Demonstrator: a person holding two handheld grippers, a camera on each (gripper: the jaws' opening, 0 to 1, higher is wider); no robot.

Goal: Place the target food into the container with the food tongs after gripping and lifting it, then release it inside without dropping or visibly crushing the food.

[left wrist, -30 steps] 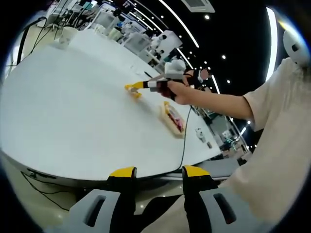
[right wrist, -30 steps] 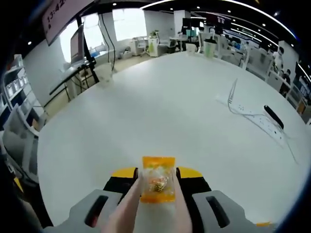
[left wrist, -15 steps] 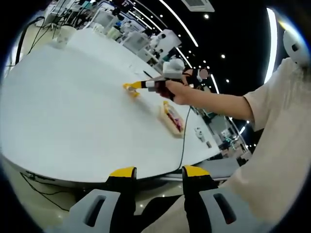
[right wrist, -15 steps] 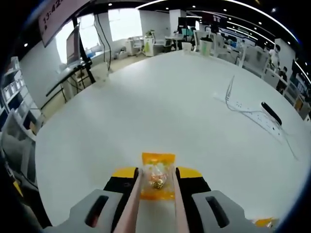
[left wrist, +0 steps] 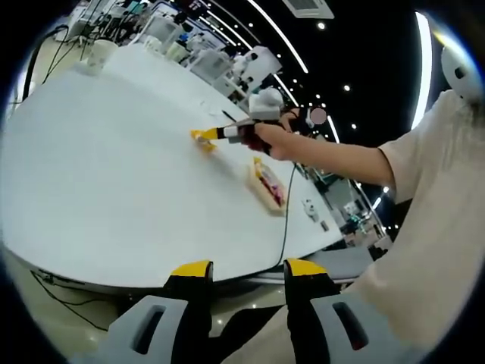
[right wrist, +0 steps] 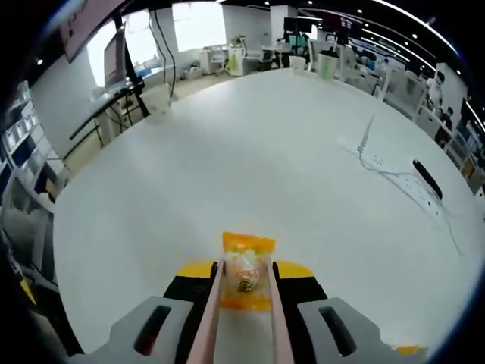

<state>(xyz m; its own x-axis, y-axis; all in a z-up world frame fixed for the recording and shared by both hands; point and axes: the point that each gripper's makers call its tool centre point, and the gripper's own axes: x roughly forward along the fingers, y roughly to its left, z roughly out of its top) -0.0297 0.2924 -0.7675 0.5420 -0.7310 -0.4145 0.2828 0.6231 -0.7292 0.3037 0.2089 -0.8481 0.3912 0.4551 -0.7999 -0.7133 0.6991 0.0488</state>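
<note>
Right claw (right wrist: 244, 274): I have it pressing the pink tongs (right wrist: 242, 318) onto an orange snack packet (right wrist: 245, 271).
Packet: long axis runs away from me, above the white counter (right wrist: 265, 167).
Left claw (left wrist: 246, 270): spread, empty, at the counter's near edge.
Container (left wrist: 270, 184): right of the packet.

no readable text (wall sign too blurred)

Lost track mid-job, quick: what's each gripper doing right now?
Left gripper: open, holding nothing.
Right gripper: shut on pink food tongs gripping an orange snack packet.
</note>
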